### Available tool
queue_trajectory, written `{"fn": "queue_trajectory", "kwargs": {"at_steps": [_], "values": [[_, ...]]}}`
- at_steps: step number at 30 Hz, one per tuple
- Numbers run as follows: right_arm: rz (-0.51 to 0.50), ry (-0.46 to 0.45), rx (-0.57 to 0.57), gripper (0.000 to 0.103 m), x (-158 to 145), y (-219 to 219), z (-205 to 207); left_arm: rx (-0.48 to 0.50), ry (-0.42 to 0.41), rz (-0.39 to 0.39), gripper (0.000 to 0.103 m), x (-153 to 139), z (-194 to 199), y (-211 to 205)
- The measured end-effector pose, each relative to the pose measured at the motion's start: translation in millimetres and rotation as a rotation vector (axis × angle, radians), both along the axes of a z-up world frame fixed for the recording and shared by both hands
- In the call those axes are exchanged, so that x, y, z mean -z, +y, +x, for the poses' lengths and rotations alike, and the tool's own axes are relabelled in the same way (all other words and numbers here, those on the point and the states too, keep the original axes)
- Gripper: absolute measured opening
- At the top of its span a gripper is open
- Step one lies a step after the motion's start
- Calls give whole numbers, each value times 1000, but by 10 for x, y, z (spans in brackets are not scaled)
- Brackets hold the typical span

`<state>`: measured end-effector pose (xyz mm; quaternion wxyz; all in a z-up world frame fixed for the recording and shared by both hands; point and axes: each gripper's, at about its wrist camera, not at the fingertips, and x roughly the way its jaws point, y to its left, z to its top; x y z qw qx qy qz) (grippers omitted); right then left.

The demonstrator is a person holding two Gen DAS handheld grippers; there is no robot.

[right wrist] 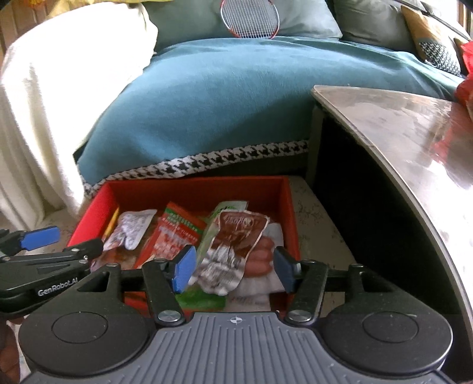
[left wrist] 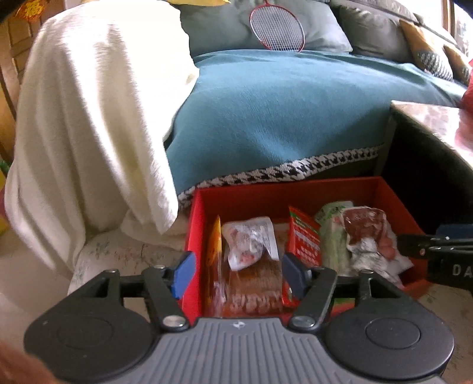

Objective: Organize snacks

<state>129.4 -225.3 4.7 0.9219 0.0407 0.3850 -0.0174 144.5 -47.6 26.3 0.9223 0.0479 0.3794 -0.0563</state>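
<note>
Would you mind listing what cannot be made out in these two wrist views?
- Near wall of the red box: hidden by the gripper bodies, both views.
- Print on the brown sausage pack: blurred, right wrist view.
- Red thing on the table: cut off by the right edge.
- Badminton racket handle: cut off by the top edge.

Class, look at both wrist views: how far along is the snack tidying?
Done: several packets, including the sausage pack and red packet, lie in the red box. In hand: nothing; left gripper and right gripper are open. Left: not visible; the table shows something red.
</note>
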Motion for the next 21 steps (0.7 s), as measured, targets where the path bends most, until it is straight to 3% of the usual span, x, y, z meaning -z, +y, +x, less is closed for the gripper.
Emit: {"fn": "queue_trajectory", "kwargs": {"at_steps": [4,10,21], "values": [[-4,11,-4,72,-7,98,-271,6,30,-67,59,-38,-293,87],[28,2,0,73,-35,150,-687,26,10,-115,61,-143,-688,186],[72,-38,8,76,-149,198,-1087,73,-48,-95,68,-246,-1116,152]]}}
